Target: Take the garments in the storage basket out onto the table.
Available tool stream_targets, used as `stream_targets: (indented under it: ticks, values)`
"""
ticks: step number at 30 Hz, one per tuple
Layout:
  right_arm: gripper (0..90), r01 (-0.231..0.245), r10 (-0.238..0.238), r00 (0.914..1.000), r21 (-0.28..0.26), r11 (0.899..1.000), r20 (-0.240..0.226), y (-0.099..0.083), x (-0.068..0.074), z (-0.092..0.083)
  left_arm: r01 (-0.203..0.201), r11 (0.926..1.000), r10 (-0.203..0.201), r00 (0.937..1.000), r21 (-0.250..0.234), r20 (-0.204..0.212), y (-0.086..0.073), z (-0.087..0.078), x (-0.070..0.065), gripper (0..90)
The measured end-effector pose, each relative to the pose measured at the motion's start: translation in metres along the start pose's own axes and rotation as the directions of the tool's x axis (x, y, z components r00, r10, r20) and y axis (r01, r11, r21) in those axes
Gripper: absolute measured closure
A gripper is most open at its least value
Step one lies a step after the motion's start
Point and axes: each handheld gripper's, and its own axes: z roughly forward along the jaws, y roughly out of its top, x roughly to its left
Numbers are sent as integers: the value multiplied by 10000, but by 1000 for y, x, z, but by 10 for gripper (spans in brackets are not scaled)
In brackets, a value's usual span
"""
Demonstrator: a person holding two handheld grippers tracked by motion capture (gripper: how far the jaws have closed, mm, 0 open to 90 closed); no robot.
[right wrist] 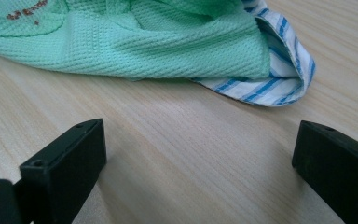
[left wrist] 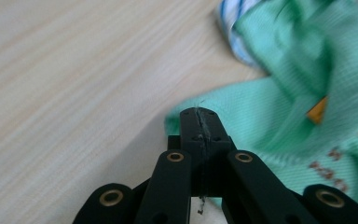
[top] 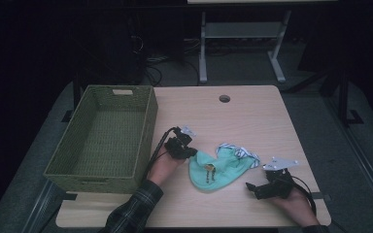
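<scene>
Your left gripper (left wrist: 200,126) has its two black jaws pressed together, and in the left gripper view they pinch the near edge of the green cloth (left wrist: 307,70) at the centre of the frame. No earlier picture shows how they came there. In the high view this gripper (top: 187,151) sits just left of the cloth (top: 216,170), which lies crumpled in the lower middle of the wooden table (top: 252,116). Your right gripper (right wrist: 196,154) stands wide open with nothing between its jaws; the cloth, with its blue-striped white lining (right wrist: 279,84), lies just beyond them. The woven green basket (top: 145,131) stands at the left of the frame.
</scene>
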Motion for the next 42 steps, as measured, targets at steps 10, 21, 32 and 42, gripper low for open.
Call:
stream_targets:
  ticks: [10, 21, 32, 42]
  values:
    - [25, -8, 8, 10000, -5, 10000, -11, 0, 0, 0, -177, 9993, 173, 9998, 330, 129, -8, 1, -4, 895]
    - [27, -46, 46, 10000, -23, 10000, 8, 0, 0, 0, -576, 9969, 547, 9970, 545, 543, -31, -14, -26, 887]
    - [134, 132, -120, 9995, 425, 9990, -278, 6, -4, -4, -1097, 9916, 1056, 9925, 691, 609, -41, -21, -45, 879]
    - [270, 98, -108, 9983, -170, 9998, -572, 27, -12, -15, -1186, 9909, 1148, 9916, 634, 605, -42, -20, -46, 881]
